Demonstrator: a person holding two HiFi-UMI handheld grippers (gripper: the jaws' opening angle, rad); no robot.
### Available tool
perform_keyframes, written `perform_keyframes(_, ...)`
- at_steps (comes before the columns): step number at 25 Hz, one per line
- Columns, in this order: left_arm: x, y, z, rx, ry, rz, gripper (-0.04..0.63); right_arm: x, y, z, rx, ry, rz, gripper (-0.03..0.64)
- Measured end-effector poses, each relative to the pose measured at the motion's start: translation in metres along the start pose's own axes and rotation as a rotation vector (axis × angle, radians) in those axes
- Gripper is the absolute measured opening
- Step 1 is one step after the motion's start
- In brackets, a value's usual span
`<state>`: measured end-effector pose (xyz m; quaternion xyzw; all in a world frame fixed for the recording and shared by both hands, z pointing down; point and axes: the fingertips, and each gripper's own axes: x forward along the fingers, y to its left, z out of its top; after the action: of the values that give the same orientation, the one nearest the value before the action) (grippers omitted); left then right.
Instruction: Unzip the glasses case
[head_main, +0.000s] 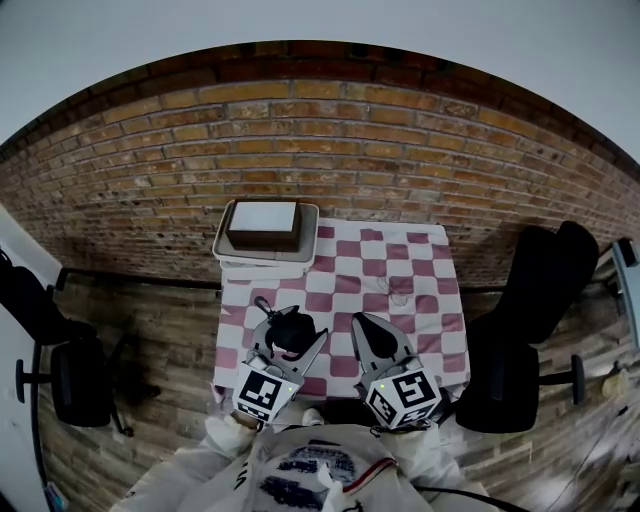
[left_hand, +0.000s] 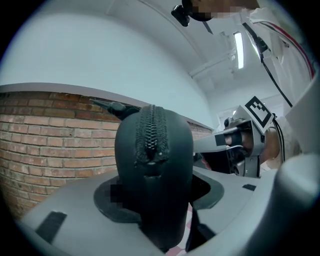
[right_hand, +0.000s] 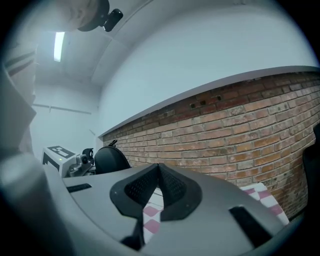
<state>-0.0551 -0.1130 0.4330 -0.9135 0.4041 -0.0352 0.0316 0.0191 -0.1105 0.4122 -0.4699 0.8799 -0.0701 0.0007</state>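
- The black, rounded, hard-shell glasses case (left_hand: 152, 165) sits between the jaws of the left hand-held gripper (head_main: 292, 340). It is over the near left part of the table (head_main: 440, 300) with the pink-and-white checked cloth.
- Whether the case touches the cloth or hangs just above it cannot be told.
- In the left gripper view one end of the case faces the camera. Its black zip (left_hand: 151, 131) runs up the middle of that end, and the teeth on the stretch that shows look meshed.
- A thin black loop (left_hand: 116, 106) sticks out from the far top of the case.
- The left hand-held gripper is clenched on the case, with a dark pad pressing each side of the shell.
- The right hand-held gripper (right_hand: 159, 175) lies near the case on its right and is apart from it.
- Its jaws are brought fully together, the two ribbed pads meet, and nothing is between them.
- From the right gripper view the case shows as a dark dome at the left, beside the left hand-held gripper's marker cube (right_hand: 60, 151).
- A white tray (head_main: 228, 250) carrying a brown box (head_main: 263, 225) stands at the far left corner of the table, well apart from both hand-held grippers.
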Motion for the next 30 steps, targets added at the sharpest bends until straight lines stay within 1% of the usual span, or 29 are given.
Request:
perform_keyframes(7, 0.011, 0.001, -0.002, -0.004, 0.01, -0.028, 0.253, 0.014, 0.006, 0.004, 0.004, 0.001, 0.023, 0.014)
perform_keyframes(11, 0.018, -0.002, -0.006, -0.01, 0.024, -0.055, 0.253, 0.021, 0.013, 0.008, 0.01, 0.0, 0.086, 0.014)
perform_keyframes(17, 0.025, -0.011, -0.01, 0.003, 0.028, -0.101, 0.253, 0.03, 0.023, 0.008, 0.009, 0.02, 0.174, 0.014)
perform_keyframes(25, 0.031, -0.021, -0.014, 0.038, 0.042, -0.153, 0.253, 0.035, 0.029, 0.004, -0.011, 0.059, 0.227, 0.012)
perform_keyframes(30, 0.029, -0.021, -0.021, 0.052, 0.055, -0.156, 0.253, 0.035, 0.035, -0.002, -0.045, 0.088, 0.252, 0.012)
